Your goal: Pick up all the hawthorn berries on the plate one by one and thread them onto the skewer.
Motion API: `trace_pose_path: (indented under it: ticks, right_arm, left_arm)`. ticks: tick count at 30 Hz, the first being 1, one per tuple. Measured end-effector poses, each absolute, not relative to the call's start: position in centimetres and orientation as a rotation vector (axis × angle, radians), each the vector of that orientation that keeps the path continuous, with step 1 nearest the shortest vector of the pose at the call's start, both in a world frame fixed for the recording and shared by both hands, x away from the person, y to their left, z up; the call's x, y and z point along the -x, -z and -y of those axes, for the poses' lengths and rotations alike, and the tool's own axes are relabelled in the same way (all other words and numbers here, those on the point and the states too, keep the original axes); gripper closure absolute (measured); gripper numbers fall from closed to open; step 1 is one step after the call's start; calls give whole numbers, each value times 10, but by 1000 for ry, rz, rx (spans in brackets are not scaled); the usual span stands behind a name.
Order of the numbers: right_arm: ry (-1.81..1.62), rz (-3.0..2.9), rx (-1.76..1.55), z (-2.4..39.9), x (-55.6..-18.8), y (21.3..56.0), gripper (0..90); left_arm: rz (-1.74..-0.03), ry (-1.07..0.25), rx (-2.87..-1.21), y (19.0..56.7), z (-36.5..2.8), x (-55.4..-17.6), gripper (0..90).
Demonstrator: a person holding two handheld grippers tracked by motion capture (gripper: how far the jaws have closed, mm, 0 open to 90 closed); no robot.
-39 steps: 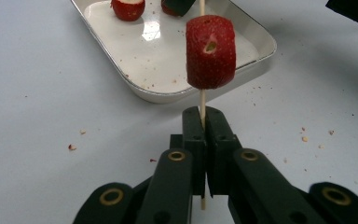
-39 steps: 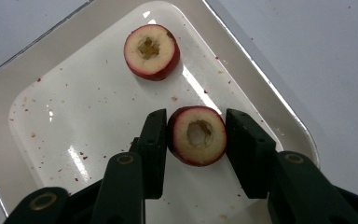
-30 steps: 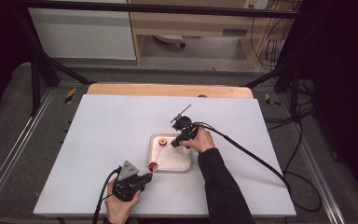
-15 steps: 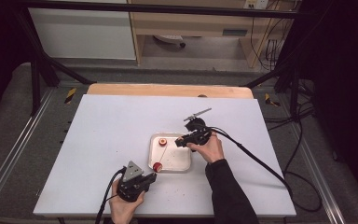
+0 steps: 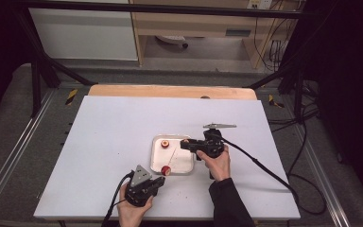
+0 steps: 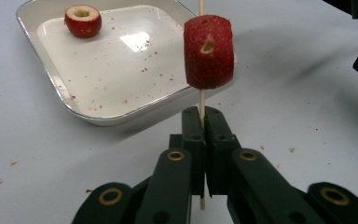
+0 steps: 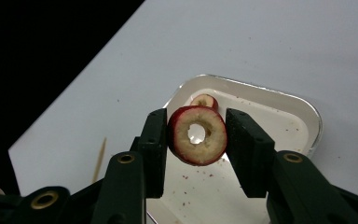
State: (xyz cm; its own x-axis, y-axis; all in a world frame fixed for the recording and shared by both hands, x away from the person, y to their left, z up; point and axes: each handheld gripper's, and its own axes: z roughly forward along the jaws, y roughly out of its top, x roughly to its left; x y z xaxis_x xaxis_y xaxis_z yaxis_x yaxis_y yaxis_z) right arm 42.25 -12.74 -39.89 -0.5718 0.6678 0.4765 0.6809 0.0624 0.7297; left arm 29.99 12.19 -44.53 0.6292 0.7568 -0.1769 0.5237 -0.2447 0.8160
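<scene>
My left gripper [image 6: 200, 114] is shut on a thin wooden skewer [image 6: 201, 100]. A cored red fruit piece [image 6: 209, 51] is threaded on the skewer, which slants over the near edge of the white tray [image 6: 51, 74]. In the high view this gripper [image 5: 159, 180] sits near the table's front edge, its fruit piece [image 5: 166, 170] at the tray's [image 5: 185, 163] front rim. My right gripper [image 7: 196, 126] is shut on a second cored red fruit ring [image 7: 214, 142], held above the tray [image 7: 303, 116]. A third fruit piece [image 7: 204, 100] lies in the tray's far left corner [image 5: 164, 144]. From the high view, the right gripper [image 5: 183, 145] points left over the tray's right edge.
The white tabletop [image 5: 113, 137] has free room to the left of and behind the tray. Small red crumbs dot the tray and the table near it. A black cable [image 5: 264, 168] trails from the right gripper to the right. A wooden board edge [image 5: 170, 91] runs along the back.
My right gripper has moved to the right with its fruit ring and turned from pointing away to pointing left. The left gripper has hardly moved.
</scene>
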Motion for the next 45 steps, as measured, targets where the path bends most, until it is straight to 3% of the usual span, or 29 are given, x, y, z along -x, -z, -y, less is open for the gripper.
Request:
trace_pose_path:
  ticks: [21,45]
  right_arm:
    - [1955,1937,1532,136,-403,409,609]
    - [2042,1821,1511,135,-397,406,610]
  left_arm:
    - [-1067,-288,-1885,446,-94,-300,883]
    - [-1093,-264,-1826,444,-80,-305,883]
